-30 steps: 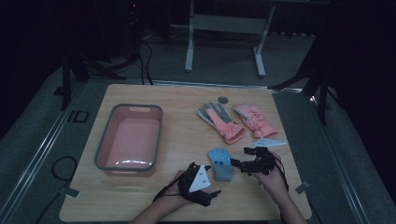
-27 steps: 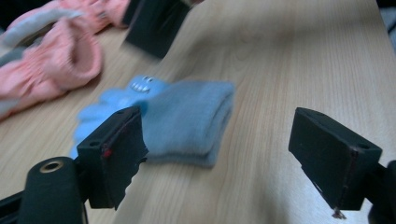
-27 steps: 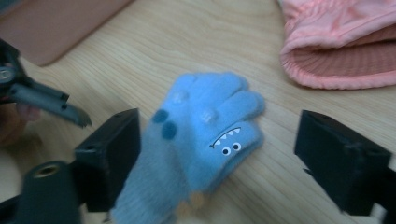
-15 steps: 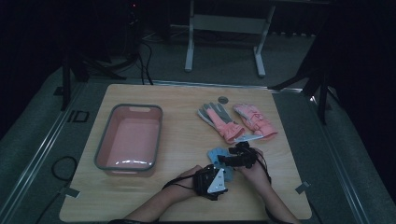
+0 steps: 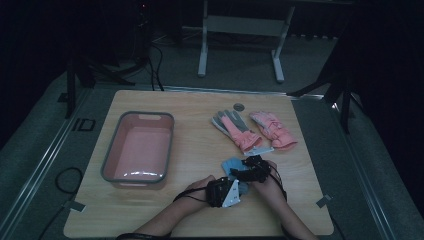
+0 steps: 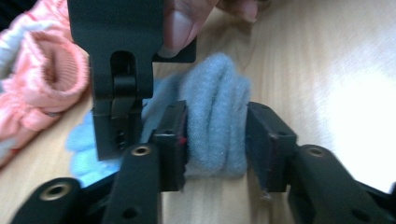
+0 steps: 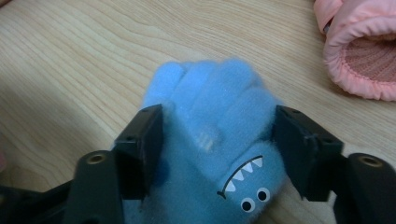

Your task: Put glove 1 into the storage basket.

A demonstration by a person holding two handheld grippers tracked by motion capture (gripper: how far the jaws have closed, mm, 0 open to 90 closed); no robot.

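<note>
A small blue glove (image 7: 205, 140), soft and fuzzy like fleece, lies flat on the pale wood-grain table (image 5: 195, 107), to the right of the pink tub (image 5: 140, 150) and just in front of the pink gloves (image 5: 272, 131). In the right gripper view the glove's rounded fingers bunch together and point away from the camera, its long axis running straight out between the two black jaws; a stitched mouth with white zigzag teeth and two round eyes sits on its near part. The right gripper (image 7: 217, 128) has just been closing, and its hard, boxy jaws press the plush sides of the glove, grasping it. The left gripper (image 6: 217, 140) has also just been closing; in its own view its left jaw is against a thick, rolled fold of the same blue fleece and the right jaw stands at the fold's other flank, clenched on it. Farther from the tub than the blue glove, the pink gloves are puffy and quilted with ribbed knit cuffs. The tub itself is a smooth rectangular basin with rounded corners and a grey rim.
</note>
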